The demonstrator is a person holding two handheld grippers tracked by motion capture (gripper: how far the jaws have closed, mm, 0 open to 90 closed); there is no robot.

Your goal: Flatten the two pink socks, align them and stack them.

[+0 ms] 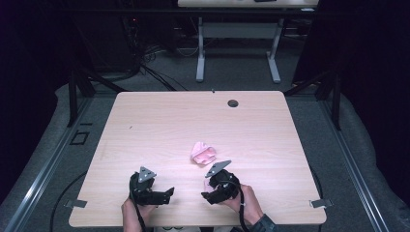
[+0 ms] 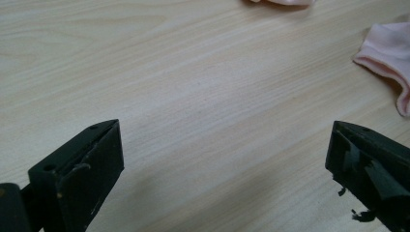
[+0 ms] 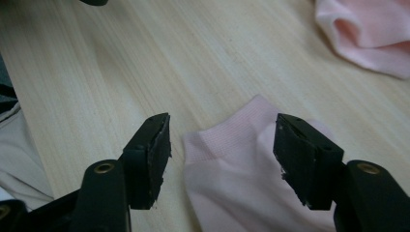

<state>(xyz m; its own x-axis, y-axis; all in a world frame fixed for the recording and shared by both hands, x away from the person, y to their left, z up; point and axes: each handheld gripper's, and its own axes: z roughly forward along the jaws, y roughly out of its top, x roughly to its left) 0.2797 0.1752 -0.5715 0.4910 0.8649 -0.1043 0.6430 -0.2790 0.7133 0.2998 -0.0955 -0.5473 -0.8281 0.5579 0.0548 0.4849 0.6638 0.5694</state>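
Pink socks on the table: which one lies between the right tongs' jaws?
The flat sock at the near edge, its cuff lying between the open jaws of the right tongs. The other sock lies crumpled farther off.

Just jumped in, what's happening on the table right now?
A person works two handheld grippers over a wooden table with two pink socks on it. The right gripper is down over the nearer sock, its cuff lying flat between the partly open jaws, whose pads are not pressing on it. The left gripper stands wide open over bare wood, holding nothing. The other sock lies crumpled nearer the middle of the table, untouched.
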